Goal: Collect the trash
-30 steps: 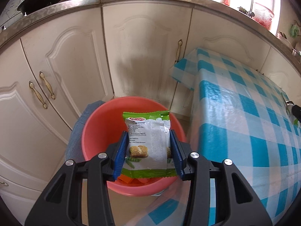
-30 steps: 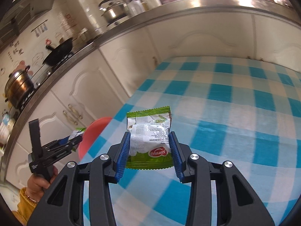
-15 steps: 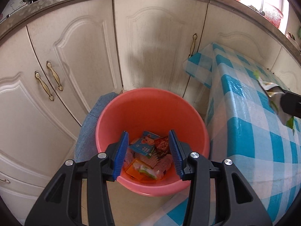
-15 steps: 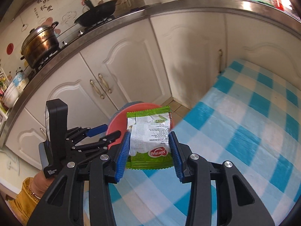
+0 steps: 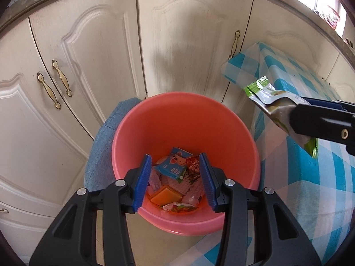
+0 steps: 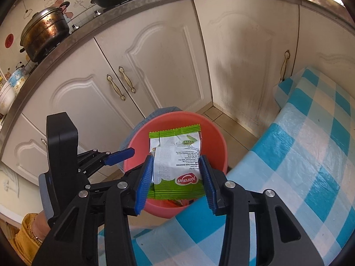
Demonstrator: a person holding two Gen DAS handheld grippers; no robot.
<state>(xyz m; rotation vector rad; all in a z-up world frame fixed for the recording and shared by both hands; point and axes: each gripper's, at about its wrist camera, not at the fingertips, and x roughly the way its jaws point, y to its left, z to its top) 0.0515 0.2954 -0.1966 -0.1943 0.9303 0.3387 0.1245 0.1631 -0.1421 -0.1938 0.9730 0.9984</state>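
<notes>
A red plastic bucket (image 5: 184, 115) stands on the floor by the cabinets; it also shows in the right wrist view (image 6: 213, 137). Several snack wrappers (image 5: 177, 166) lie in its bottom. My left gripper (image 5: 175, 181) is open and empty, just above the bucket's near rim. My right gripper (image 6: 177, 181) is shut on a green and white snack packet (image 6: 177, 157) and holds it over the bucket's near side. The packet (image 5: 270, 102) and right gripper show at the right of the left wrist view, above the table edge.
A table with a blue and white checked cloth (image 5: 310, 177) (image 6: 299, 155) stands right of the bucket. White cabinet doors (image 5: 88, 55) with brass handles stand behind. A blue cloth (image 5: 102, 150) lies left of the bucket. Pots (image 6: 42, 33) sit on the counter.
My left gripper let go of its packet into the bucket and stayed open. My right gripper carried its packet from over the table to the bucket.
</notes>
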